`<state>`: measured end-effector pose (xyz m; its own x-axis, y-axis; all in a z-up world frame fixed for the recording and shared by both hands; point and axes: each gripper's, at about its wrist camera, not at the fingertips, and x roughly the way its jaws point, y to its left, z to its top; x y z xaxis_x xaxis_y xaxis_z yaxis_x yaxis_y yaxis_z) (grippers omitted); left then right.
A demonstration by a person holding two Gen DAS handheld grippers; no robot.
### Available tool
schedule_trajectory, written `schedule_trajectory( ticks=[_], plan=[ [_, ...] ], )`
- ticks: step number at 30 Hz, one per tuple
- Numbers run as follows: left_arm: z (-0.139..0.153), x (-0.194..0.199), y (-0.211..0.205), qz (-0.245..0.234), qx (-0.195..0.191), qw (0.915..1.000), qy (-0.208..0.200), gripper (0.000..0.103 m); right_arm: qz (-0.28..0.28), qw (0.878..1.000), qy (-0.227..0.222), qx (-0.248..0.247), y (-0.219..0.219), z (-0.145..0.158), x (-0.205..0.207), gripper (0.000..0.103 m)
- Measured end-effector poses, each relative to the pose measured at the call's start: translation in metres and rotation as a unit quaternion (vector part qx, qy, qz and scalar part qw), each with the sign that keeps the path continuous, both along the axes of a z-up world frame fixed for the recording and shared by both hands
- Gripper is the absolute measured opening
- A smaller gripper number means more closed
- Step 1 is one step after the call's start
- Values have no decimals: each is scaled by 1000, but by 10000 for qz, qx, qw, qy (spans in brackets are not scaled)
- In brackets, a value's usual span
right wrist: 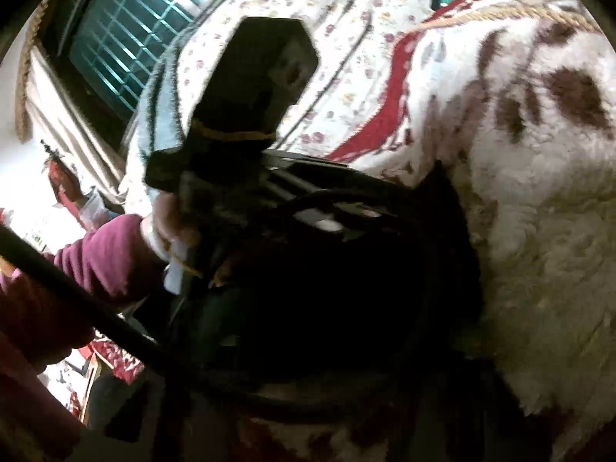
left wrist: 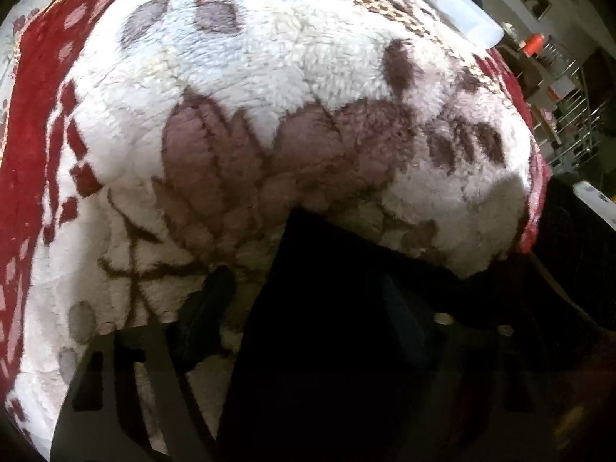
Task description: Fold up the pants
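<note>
pants | black, dark fabric | bunched | lying on fleecy white floral blanket

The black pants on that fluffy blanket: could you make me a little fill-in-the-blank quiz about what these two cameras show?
1. The pants are ____ in colour.
2. They lie on a fleece blanket whose border is ____.
3. In the right wrist view, the person's sleeve is ____.
4. Beyond the blanket lies a bedsheet printed with small ____.

Missing words: black; red; maroon; flowers
</note>
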<state>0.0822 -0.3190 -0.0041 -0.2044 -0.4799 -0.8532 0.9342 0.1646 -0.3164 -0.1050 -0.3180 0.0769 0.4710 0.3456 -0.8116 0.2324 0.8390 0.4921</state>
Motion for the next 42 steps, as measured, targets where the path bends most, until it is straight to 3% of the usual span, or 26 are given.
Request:
schedule_trajectory(
  ticks=[4, 8, 14, 25, 29, 32, 37, 40, 42],
  plan=[
    [4, -14, 0, -227, -236, 9995, 25, 29, 34, 9998, 5, 216, -4, -2, 2, 15],
    [5, -10, 0, -73, -308, 9994, 142, 17, 82, 9996, -15, 275, -6, 1, 2, 11],
    [32, -18, 1, 43, -410, 9990, -195, 16, 318, 9986, -384, -146, -1, 28, 7, 9],
    [124, -45, -19, 176, -869, 9925, -838, 7, 512, 9882, -1263, -696, -4, 102, 12, 7],
    [139, -46, -13, 399, -867, 9912, -912, 7, 690, 9848, -1369, -817, 5, 117, 22, 7],
    [144, -43, 14, 639, -902, 9900, -881, 7, 746, 9855, -1357, -690, 8, 115, 22, 7],
    [141, -34, 41, 1044, -706, 9876, -939, 7, 560, 9902, -994, -805, 3, 92, 23, 7],
    [132, -27, 51, 1277, -531, 9860, -934, 7, -82, 9970, 131, -752, -23, 59, 18, 11],
    [126, -27, 57, 1337, -466, 9853, -957, 7, -483, 9962, 593, -412, -38, 47, 4, 12]
  ],
)
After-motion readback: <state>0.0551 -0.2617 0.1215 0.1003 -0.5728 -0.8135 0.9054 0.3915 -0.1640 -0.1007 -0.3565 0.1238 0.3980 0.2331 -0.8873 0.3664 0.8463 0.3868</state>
